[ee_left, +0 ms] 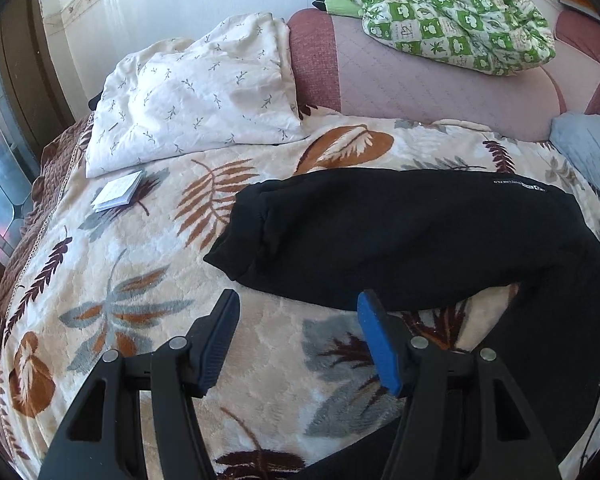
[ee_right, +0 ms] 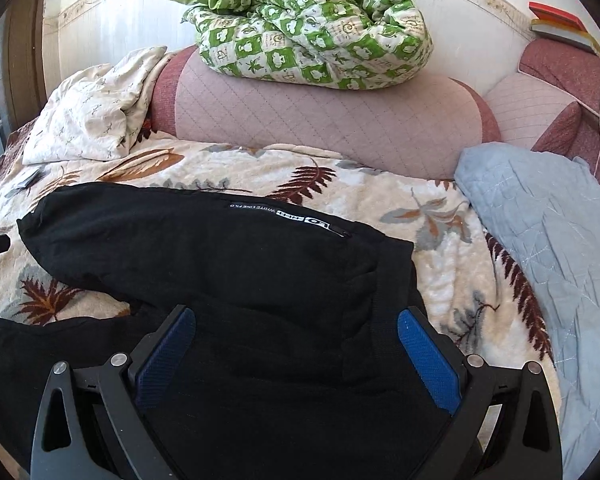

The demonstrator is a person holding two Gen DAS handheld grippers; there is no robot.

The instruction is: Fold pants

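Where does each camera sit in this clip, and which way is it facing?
Left wrist: on the left claw, open above the leaf-print blanket, looking toward the cuff end of the black pants and a white pillow.
Right wrist: on the right claw, open over the waist end of the pants, facing the green quilt and blue cloth.
Shared: pants, blanket, pillow, quilt.

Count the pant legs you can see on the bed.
2. One leg lies stretched across the blanket toward the white pillow; the other runs along the near edge, mostly out of view.
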